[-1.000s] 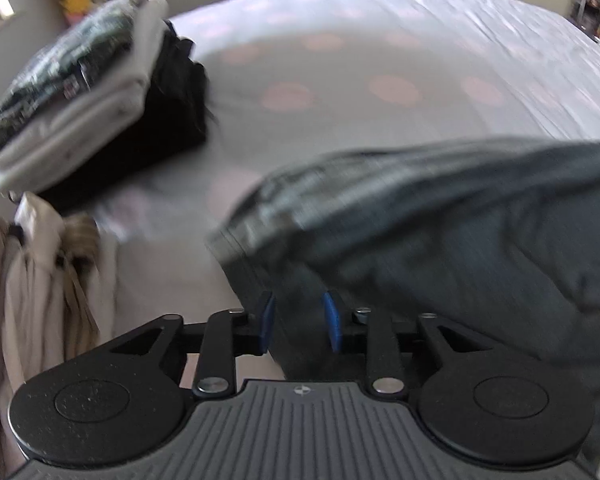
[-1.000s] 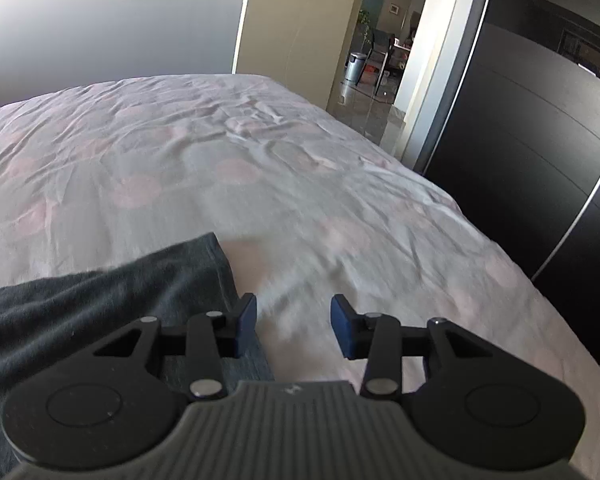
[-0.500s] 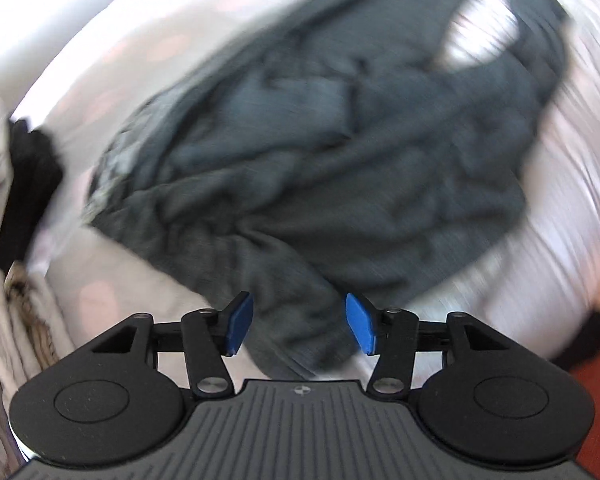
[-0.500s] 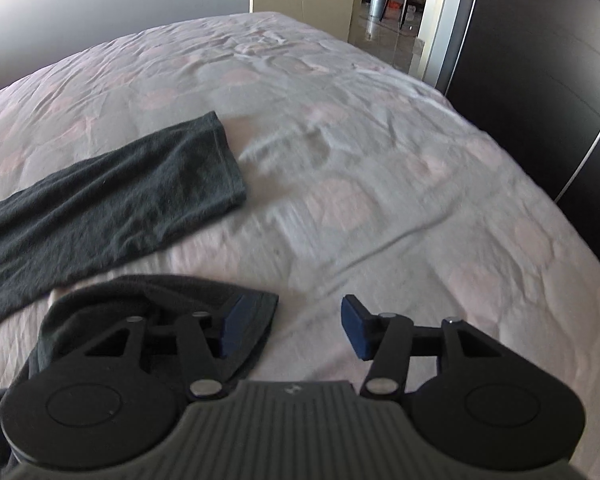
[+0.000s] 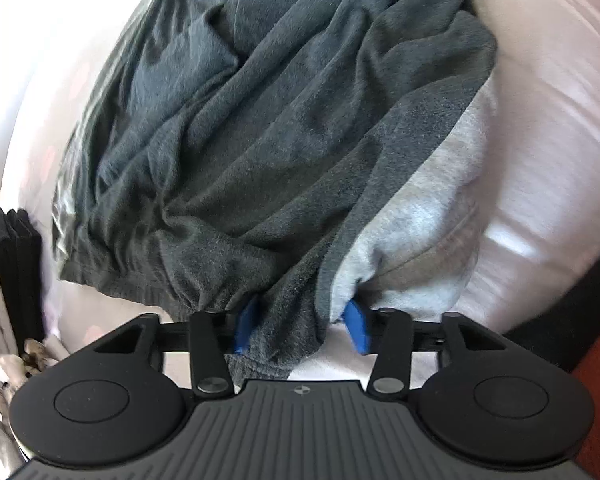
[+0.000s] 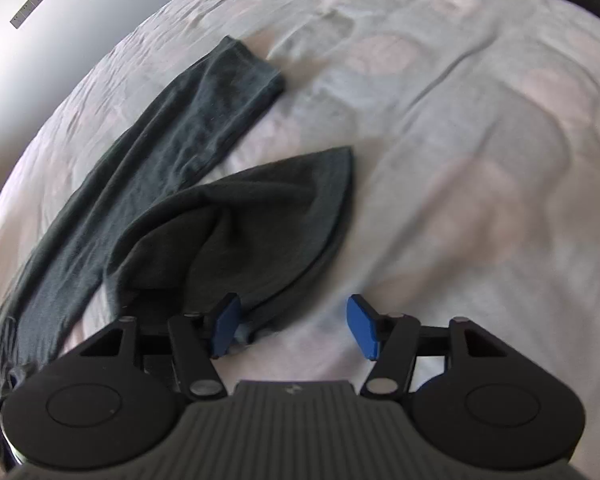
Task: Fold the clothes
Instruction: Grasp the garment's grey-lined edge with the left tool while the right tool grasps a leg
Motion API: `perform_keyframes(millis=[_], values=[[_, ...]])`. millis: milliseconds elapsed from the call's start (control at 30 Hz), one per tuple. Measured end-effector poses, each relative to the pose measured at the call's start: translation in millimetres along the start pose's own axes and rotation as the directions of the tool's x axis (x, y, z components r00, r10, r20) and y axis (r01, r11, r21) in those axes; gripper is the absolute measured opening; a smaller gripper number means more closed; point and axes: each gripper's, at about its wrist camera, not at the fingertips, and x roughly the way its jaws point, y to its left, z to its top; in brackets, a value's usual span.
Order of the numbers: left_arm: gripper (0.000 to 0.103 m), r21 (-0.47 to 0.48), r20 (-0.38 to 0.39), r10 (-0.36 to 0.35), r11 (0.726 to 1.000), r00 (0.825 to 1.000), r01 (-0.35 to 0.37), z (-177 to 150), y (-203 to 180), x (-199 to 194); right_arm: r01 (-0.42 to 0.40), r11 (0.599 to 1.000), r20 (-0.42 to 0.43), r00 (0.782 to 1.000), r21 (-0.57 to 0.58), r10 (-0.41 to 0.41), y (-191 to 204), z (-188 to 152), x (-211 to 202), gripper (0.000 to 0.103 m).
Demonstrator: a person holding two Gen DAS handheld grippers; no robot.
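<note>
the left tool (image 5: 302,326) stood spread wide with a bunched fold of the dark grey garment (image 5: 260,128) lying between its fingers, not pinched. the right tool (image 6: 294,326) was likewise wide and empty, the garment's sleeve (image 6: 172,152) stretched across the bed (image 6: 480,140) ahead to its left.
</note>
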Motion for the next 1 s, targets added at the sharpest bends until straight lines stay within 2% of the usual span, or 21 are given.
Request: perform_keyframes(millis=[67,133,167,267,400,567,600,667,733,767,867,967,1000], values=[[0.025,0.003,0.006,0.006,1.0,1.0,-0.006,2,-2,-2,-0.003,1.0,0.01,1.0,0.0,0.003,6,-1,4,0.056],[0.017,-0.004,0.017,0.026,1.0,1.0,-0.025,0,-2,-8,0.024,0.999,0.035,0.999,-0.029,-0.023,11,-1,4,0.014],[0.013,-0.017,0.023,0.035,0.999,0.999,-0.034,-1,-1,-11,0.042,0.998,0.054,0.998,-0.044,-0.039,13,1,1,0.014],[0.01,-0.081,0.047,0.064,0.995,0.997,-0.06,-7,9,-26,0.098,0.992,0.148,0.985,-0.077,-0.085,16,12,-22,0.013],[0.009,-0.143,0.055,0.107,0.985,0.993,-0.098,-20,30,-47,0.199,0.977,0.284,0.944,-0.084,-0.168,8,36,-69,0.012],[0.009,-0.209,0.059,0.163,0.967,0.985,-0.147,-32,54,-71,0.319,0.948,0.403,0.869,-0.015,-0.287,-19,68,-124,0.009],[0.009,-0.217,0.059,0.174,0.963,0.983,-0.157,-34,57,-75,0.34,0.94,0.42,0.853,0.005,-0.31,-25,72,-133,0.005],[0.008,-0.234,0.054,0.191,0.957,0.98,-0.174,-38,62,-81,0.379,0.925,0.448,0.82,0.042,-0.356,-37,80,-147,0.003],[0.008,-0.241,0.043,0.21,0.951,0.977,-0.194,-43,66,-81,0.437,0.897,0.476,0.775,0.072,-0.416,-47,84,-156,0.0],[0.008,-0.244,0.046,0.202,0.952,0.978,-0.185,-45,68,-81,0.456,0.886,0.477,0.763,0.079,-0.435,-53,86,-158,0.0],[0.008,-0.223,0.048,0.179,0.961,0.983,-0.164,-45,64,-78,0.438,0.895,0.422,0.799,0.083,-0.429,-71,83,-153,0.0],[0.008,-0.202,0.046,0.18,0.965,0.983,-0.167,-41,59,-77,0.401,0.916,0.354,0.856,0.009,-0.377,-73,68,-138,0.001],[0.008,-0.208,0.045,0.181,0.964,0.982,-0.168,-41,60,-77,0.381,0.924,0.322,0.878,-0.019,-0.355,-73,62,-131,0.004]])
